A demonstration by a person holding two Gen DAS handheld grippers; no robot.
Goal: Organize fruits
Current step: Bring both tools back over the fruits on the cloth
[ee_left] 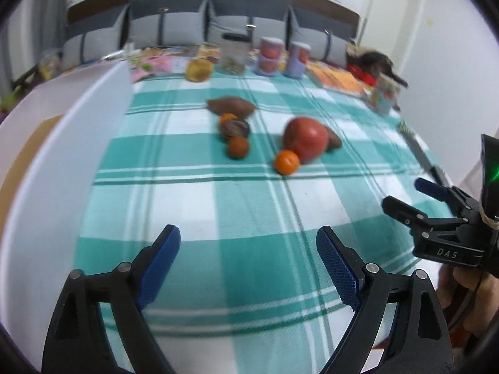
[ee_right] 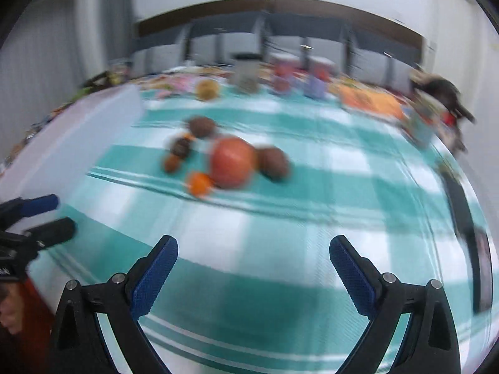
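Fruits lie grouped mid-tabletop on a green checked cloth (ee_left: pixel 243 205): a red apple (ee_left: pixel 305 138) with an orange (ee_left: pixel 287 162) touching it at 7 o'clock. Left gripper (ee_left: pixel 248 261) and right gripper (ee_right: pixel 253 265) hover near the cloth's front, jaws wide, holding nothing.

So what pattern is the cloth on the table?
The cloth is a teal-green and white plaid check, sharpest in the left wrist view.

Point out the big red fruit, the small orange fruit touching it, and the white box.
big red fruit (ee_left: pixel 305 138), left wrist view, front face.
small orange fruit (ee_left: pixel 287 162), left wrist view, centre.
white box (ee_left: pixel 78 131), left wrist view, side wall.
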